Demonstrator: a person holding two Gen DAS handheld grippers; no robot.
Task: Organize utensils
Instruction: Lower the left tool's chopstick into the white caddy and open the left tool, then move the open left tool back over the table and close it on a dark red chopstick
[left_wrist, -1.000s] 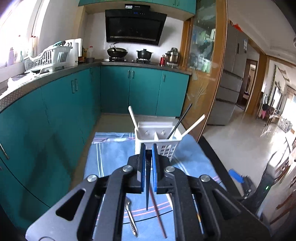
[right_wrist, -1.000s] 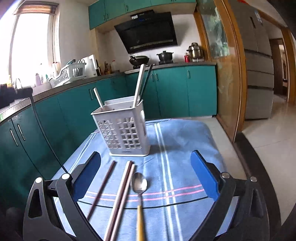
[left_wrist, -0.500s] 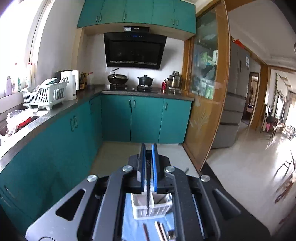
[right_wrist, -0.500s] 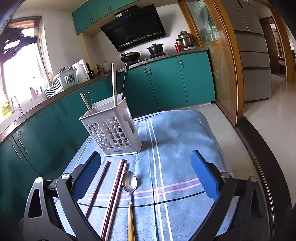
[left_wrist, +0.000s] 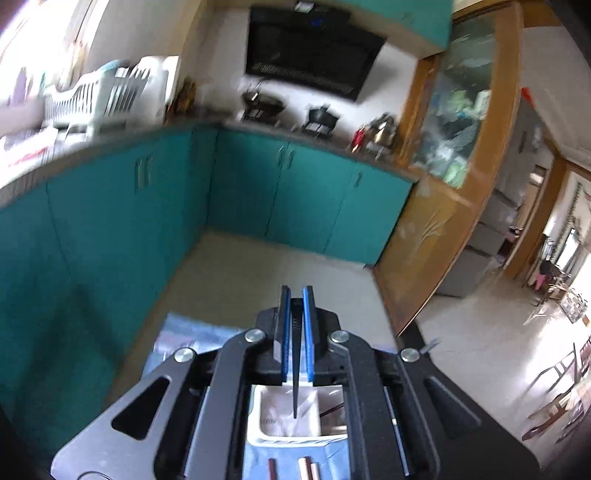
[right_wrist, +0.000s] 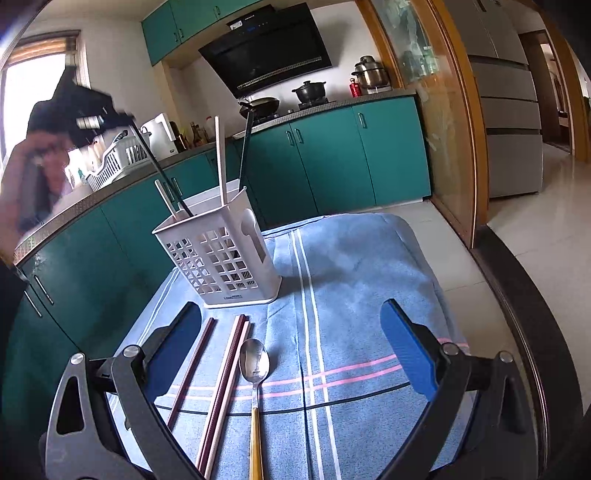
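Note:
My left gripper (left_wrist: 295, 291) is shut on a black chopstick (left_wrist: 294, 387) that hangs tip-down over the white slotted utensil holder (left_wrist: 258, 435). In the right wrist view the left gripper (right_wrist: 86, 120) is a blur at the upper left. Its chopstick (right_wrist: 162, 173) slants down into the holder (right_wrist: 221, 258). The holder has white chopsticks (right_wrist: 219, 158) and another black one (right_wrist: 245, 147) in it. My right gripper (right_wrist: 290, 304) stands open low over the cloth, nothing between its fingers. In front of it lie a dark red chopstick (right_wrist: 192, 365), a pair of chopsticks (right_wrist: 225, 376) and a gold-handled spoon (right_wrist: 255, 362).
A blue striped cloth (right_wrist: 362, 266) covers the small table, with tiled floor past its far edge. Teal cabinets (right_wrist: 332, 158) run along the left and back under a counter with a dish rack (right_wrist: 114, 162). A person's hand (right_wrist: 33, 177) shows at the far left.
My left gripper has travelled from behind the cloth to above the holder, and the black chopstick now points into it. The right gripper has dipped slightly and stays open.

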